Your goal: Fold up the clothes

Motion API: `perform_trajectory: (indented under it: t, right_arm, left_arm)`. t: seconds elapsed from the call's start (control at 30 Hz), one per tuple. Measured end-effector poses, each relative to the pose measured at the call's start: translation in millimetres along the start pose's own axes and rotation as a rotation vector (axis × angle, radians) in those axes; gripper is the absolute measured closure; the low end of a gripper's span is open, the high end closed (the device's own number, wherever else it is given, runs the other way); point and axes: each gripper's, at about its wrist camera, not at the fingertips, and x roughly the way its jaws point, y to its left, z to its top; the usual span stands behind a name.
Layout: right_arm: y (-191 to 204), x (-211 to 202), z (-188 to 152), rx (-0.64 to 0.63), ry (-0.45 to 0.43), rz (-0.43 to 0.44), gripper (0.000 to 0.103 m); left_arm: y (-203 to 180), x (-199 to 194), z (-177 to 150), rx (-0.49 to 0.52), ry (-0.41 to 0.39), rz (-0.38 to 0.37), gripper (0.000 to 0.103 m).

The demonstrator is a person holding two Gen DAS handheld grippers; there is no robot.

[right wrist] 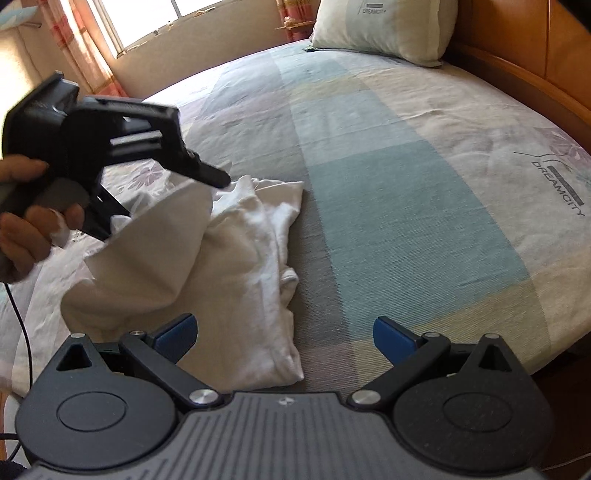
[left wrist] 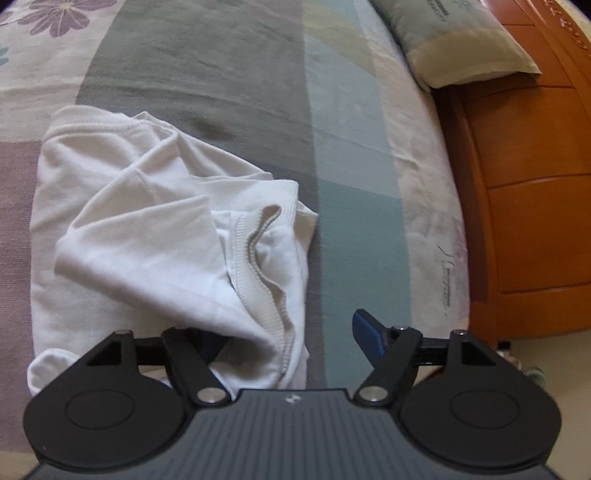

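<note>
Left gripper's left pad under shirt

A: Right gripper: black linkage arms, silver pivot screws, blue fingertip pads, ribbed grey body.
B: Left gripper identical. Black cable trails below the hand.

a bed carries everything here, covered by a sheet in broad patches of grey, teal, pale yellow and lilac, with purple flowers printed near its edges. a white shirt lies crumpled directly on the sheet, its ribbed collar folded over on itself and one part lifted off the bed. a pale pillow rests at the head of the bed, against the orange wooden headboard.
</note>
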Motion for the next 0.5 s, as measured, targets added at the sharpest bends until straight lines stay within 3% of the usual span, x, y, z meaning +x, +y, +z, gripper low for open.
perform_trajectory:
  t: [0.13,0.33,0.5]
  right_arm:
    - [5,0,0,-0.008,0.001,0.016,0.000]
    - [24,7,3,-0.032,0.028,0.099,0.000]
    - [35,7,2,-0.071,0.035,0.143,0.000]
  left_arm:
    - [-1,-9,-1,0.036,0.015,0.019,0.027]
    - [6,-12,7,-0.047,-0.034,-0.068,0.027]
    - [6,-27,3,0.036,-0.023,-0.090,0.027]
